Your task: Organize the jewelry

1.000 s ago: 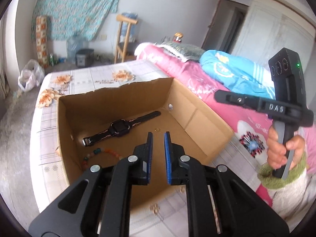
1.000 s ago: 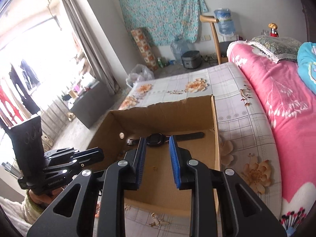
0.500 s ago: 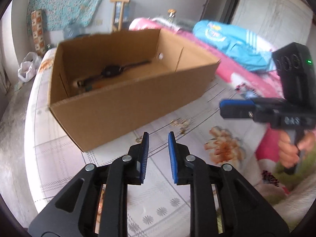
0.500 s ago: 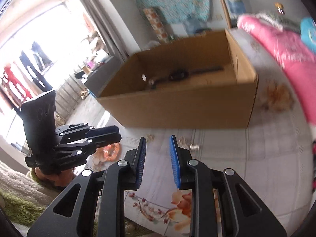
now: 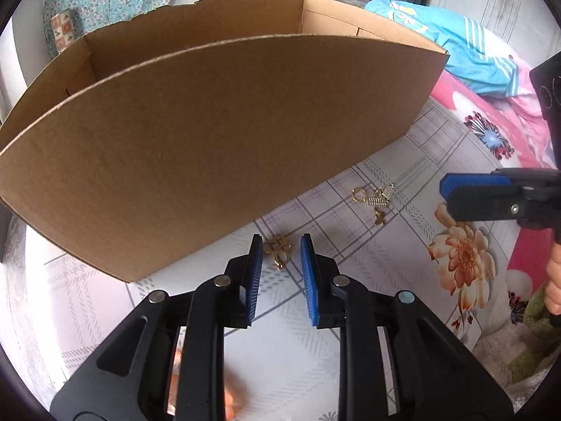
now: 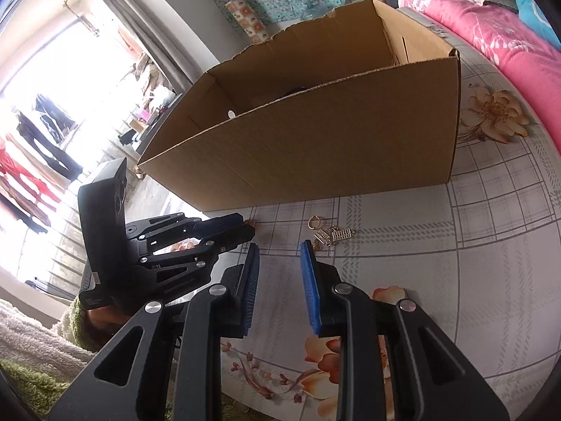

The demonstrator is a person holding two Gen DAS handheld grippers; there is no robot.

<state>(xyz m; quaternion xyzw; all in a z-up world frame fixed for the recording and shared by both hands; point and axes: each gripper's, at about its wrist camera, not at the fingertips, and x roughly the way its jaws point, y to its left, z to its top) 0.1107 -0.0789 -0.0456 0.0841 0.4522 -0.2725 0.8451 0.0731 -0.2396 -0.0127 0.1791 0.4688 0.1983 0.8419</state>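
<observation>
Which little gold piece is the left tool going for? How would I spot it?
Start at the big cardboard box on the flowered bedsheet. Just before its near wall lies a gold knot-shaped charm, between the opening pads of the left tool. Unlike the tangled gold cluster nearby, it lies alone.

- Left gripper (image 5: pixel 279 245) tilts steeply down, fingers (image 5: pixel 253 273) opening, pads pressing nothing.
- Right gripper (image 6: pixel 279 249) tilts down, fingers (image 6: pixel 310 280) parted, empty.

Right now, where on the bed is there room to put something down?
Bare sheet lies right of the cardboard box, between the gold trinkets and the pink quilt. It is crowded in front of the box: gold pendant, trinkets, both grippers.
</observation>
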